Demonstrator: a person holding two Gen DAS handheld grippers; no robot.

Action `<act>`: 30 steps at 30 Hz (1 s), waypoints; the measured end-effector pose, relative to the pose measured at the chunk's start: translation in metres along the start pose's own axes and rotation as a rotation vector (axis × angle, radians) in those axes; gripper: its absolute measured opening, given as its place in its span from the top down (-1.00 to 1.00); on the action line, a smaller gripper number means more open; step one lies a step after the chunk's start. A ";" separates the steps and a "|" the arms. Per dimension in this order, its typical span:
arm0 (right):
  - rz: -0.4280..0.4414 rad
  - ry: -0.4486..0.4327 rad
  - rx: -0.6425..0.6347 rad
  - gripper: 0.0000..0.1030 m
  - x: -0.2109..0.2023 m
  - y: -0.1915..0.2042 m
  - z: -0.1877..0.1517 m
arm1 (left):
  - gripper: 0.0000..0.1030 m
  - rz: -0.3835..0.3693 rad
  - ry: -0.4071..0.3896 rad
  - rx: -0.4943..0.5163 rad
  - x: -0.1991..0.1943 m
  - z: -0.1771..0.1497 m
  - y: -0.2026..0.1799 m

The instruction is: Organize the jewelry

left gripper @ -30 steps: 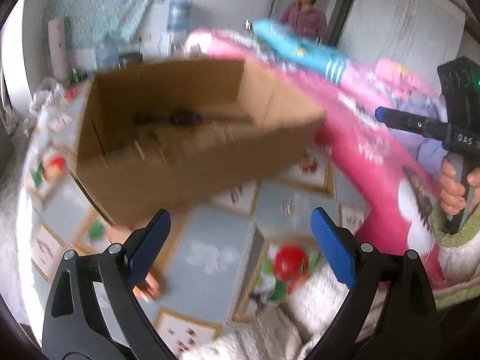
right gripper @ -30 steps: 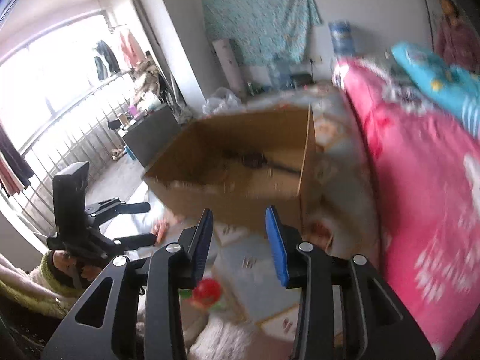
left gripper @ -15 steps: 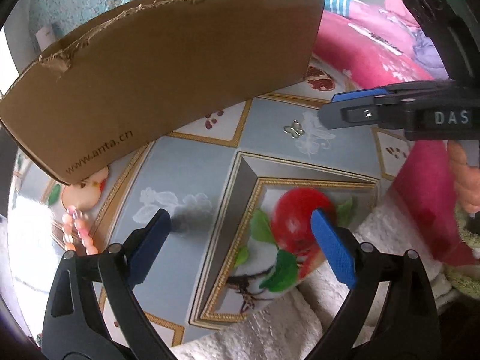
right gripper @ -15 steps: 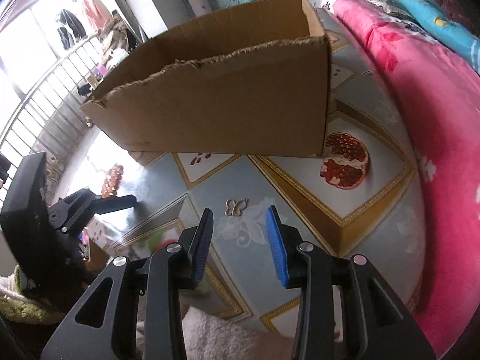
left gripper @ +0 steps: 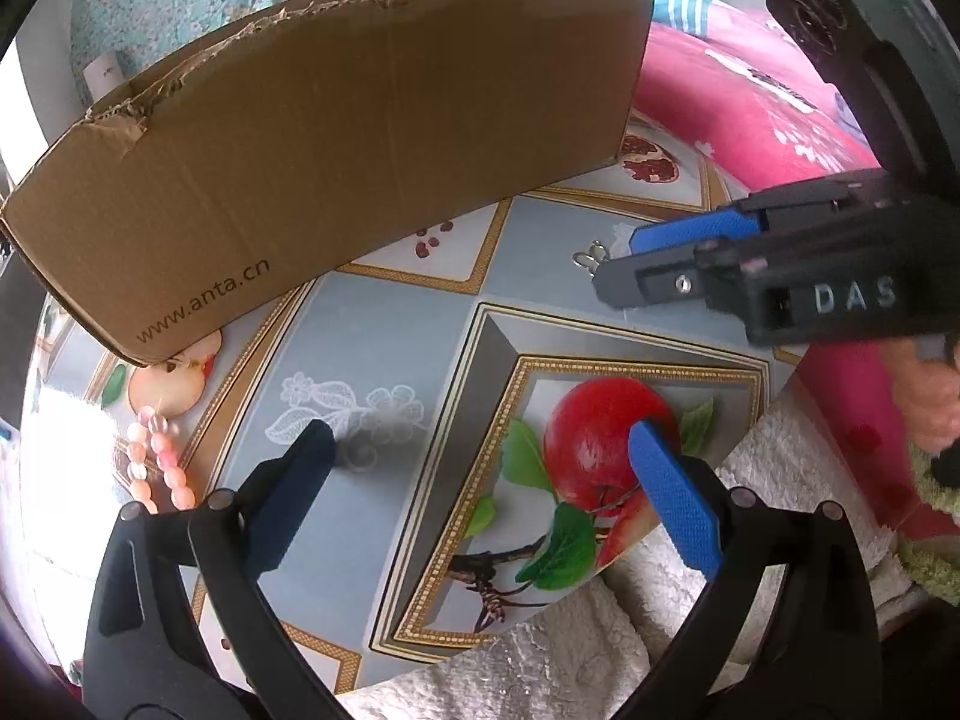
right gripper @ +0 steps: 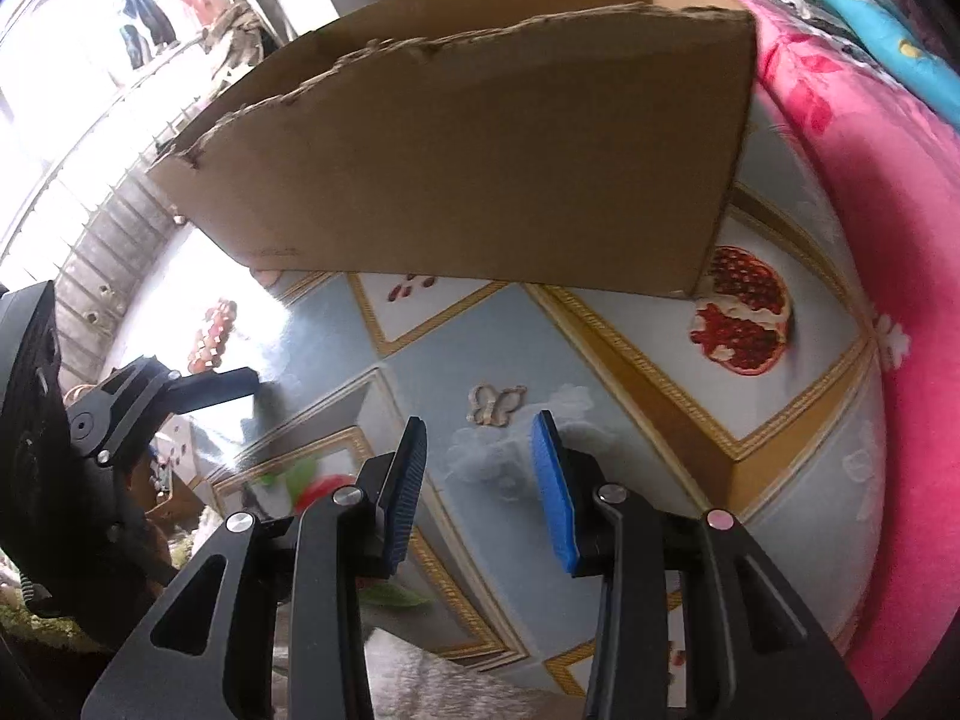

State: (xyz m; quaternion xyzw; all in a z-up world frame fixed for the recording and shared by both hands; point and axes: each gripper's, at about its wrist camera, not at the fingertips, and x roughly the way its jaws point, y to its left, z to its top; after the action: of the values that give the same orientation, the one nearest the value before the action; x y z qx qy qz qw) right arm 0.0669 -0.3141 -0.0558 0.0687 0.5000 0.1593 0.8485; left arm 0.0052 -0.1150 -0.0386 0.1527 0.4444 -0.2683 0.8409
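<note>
Just ahead of your right gripper (right gripper: pixel 480 462), the butterfly charm (right gripper: pixel 495 405) lay flat on the patterned tablecloth (right gripper: pixel 600 396) — apart from the tips, not yet between them. Your jaws stood partly open with nothing in them. From the left wrist view the same charm (left gripper: pixel 591 253) showed as a small glint right at the right gripper's tip (left gripper: pixel 630 264).

The pink bead bracelet (left gripper: pixel 153 462) sat near the table's left edge, just below the corner of the cardboard box (left gripper: pixel 360 138), well apart from your left gripper (left gripper: pixel 480 480). That one was wide open and empty, hovering over the printed apple.

The box stood close behind both pieces; its inside was hidden from both cameras.

Risks as I judged them:
- Charm was thin and flat on a slick cloth — closing too high would likely skate over it or flick it away.
- With the gap that narrow, a slightly off-centre approach could push the charm forward instead of straddling it.
- Pads might pinch the tablecloth with the charm and drag the cloth.
- Bracelet was close to the edge; a nudge from the left side could roll beads off.
- Glare on that side washed out the right wrist view, so judging the bracelet from there was unreliable.
</note>
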 end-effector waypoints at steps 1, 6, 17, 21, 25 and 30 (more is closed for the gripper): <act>0.002 -0.002 -0.006 0.29 0.001 0.002 0.000 | -0.84 0.001 0.001 -0.001 0.000 0.000 0.000; 0.030 0.000 -0.031 0.29 0.005 0.012 0.002 | -0.84 0.004 0.007 -0.006 0.002 0.001 -0.001; -0.023 -0.013 -0.019 0.29 0.001 0.004 0.007 | -0.84 0.007 0.013 -0.009 0.001 0.001 -0.001; 0.013 -0.002 -0.011 0.29 0.005 0.005 0.007 | -0.84 0.006 0.014 -0.008 0.001 0.000 -0.001; 0.090 0.011 0.017 0.29 0.010 0.009 0.006 | -0.84 0.007 0.016 -0.011 0.000 -0.001 -0.001; 0.006 -0.030 -0.003 0.29 0.006 0.007 0.011 | -0.84 0.007 0.018 -0.011 0.000 0.000 -0.001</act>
State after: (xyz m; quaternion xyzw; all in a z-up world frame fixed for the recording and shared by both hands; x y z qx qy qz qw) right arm 0.0774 -0.3052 -0.0532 0.0712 0.4869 0.1618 0.8554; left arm 0.0043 -0.1160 -0.0393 0.1522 0.4529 -0.2615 0.8386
